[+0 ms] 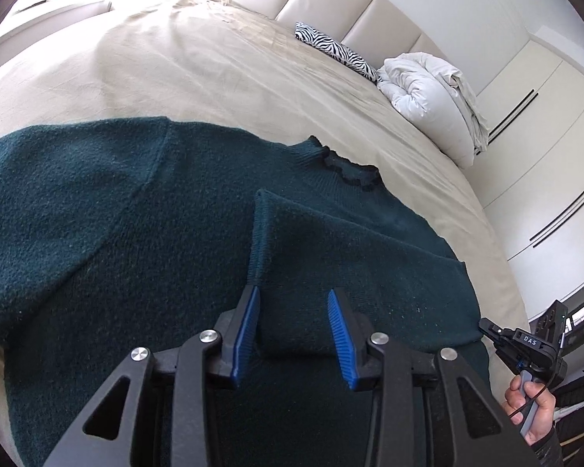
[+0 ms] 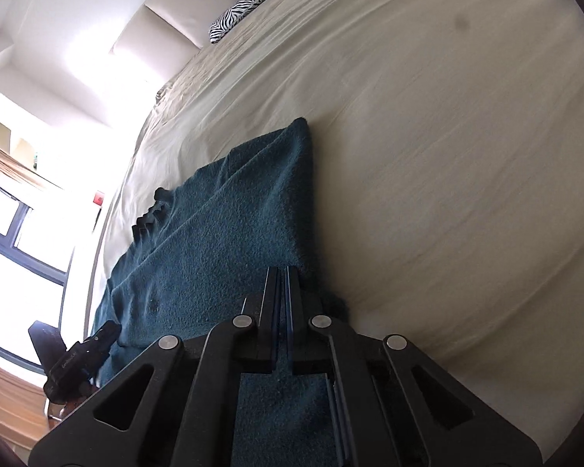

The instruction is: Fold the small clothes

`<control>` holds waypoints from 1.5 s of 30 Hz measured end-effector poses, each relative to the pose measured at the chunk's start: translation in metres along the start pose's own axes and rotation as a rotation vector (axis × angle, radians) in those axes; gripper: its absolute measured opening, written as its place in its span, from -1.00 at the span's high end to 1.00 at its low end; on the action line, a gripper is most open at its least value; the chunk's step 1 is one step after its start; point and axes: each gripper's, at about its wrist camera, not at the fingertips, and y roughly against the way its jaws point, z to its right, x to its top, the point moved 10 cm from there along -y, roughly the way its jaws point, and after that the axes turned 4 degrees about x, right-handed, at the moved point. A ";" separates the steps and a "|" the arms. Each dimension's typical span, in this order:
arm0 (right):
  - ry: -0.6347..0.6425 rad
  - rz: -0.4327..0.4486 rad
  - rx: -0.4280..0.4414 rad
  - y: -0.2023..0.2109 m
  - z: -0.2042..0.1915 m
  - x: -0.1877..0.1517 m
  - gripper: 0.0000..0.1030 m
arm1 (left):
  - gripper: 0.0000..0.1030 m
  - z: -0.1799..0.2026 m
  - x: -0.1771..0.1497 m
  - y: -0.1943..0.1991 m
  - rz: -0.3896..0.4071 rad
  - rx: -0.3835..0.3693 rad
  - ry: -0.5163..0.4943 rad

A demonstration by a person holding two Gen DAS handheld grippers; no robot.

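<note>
One sweater (image 1: 97, 202) edge, bedsheet (image 2: 447, 155) beyond

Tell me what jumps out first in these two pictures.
A dark teal knitted sweater lies spread on the beige bedsheet, one sleeve folded across its body. The left gripper hovers over it with jaws open. Far back, by the headboard, lie a zebra-striped pillow and a rumpled white duvet.

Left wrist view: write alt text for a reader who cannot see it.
The open left gripper hovers over a dark green sweater spread on a beige bed, one sleeve folded across its body. A zebra-print pillow and white duvet lie by the headboard.
</note>
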 end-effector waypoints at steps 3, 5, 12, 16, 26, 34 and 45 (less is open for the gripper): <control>-0.028 0.024 -0.028 0.017 -0.007 0.002 0.79 | 0.22 0.001 0.002 0.008 0.020 -0.028 0.029; 0.026 0.031 0.042 0.023 -0.035 0.004 0.79 | 0.22 0.006 0.005 0.013 0.046 -0.031 0.012; 0.069 -0.091 0.005 -0.028 -0.038 -0.021 0.82 | 0.15 -0.001 -0.003 0.004 0.003 -0.042 0.020; 0.020 0.007 0.015 0.001 -0.027 -0.018 0.80 | 0.00 -0.015 0.000 0.039 0.054 -0.064 0.053; 0.352 0.277 -0.084 0.082 -0.150 -0.031 -0.34 | -0.30 -0.212 -0.021 0.191 0.306 0.007 0.529; 0.353 0.283 0.099 0.078 -0.250 -0.063 -0.74 | -0.30 -0.341 -0.050 0.250 0.455 -0.062 0.951; 0.287 0.185 0.136 0.068 -0.254 -0.097 -0.66 | 0.16 -0.378 -0.066 0.250 0.520 -0.100 1.260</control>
